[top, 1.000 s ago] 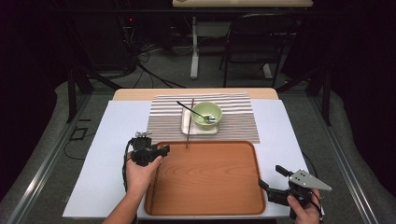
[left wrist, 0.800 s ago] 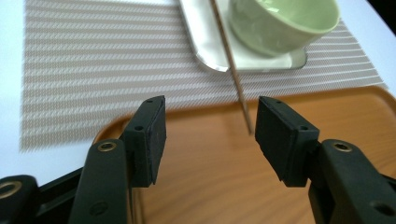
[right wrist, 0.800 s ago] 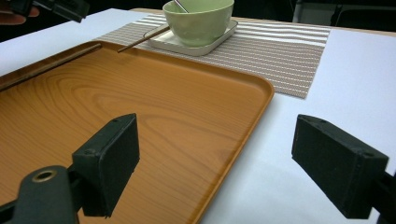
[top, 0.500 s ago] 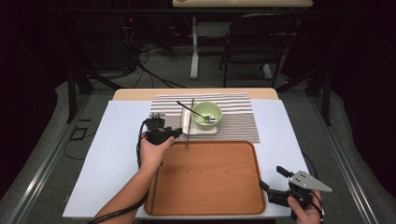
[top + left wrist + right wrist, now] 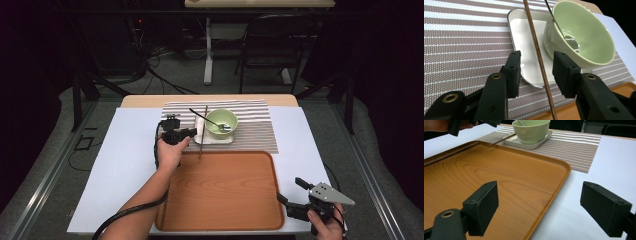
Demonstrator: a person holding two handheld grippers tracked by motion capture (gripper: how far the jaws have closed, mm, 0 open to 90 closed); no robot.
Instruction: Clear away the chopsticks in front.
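Left gripper [image 5: 535, 72]: I have it over the striped placemat [image 5: 250, 127], jaws half spread and just been closing, with the wooden chopstick [image 5: 539, 60] between them; neither pad presses on it.
Chopstick: it runs across the white square dish [image 5: 529, 37], its near end reaching over the rim of the wooden tray [image 5: 225, 190].
Bowl: I see the green bowl [image 5: 584, 35] on the same dish, just beside the chopstick, a metal spoon [image 5: 564, 35] leaning inside it.
Right gripper [image 5: 539, 207]: I hold it low at the tray's near right corner, jaws spread wide, nothing between them but tray and the white table cover [image 5: 599, 170].
Placemat: it lies past the tray's far edge, under the dish.
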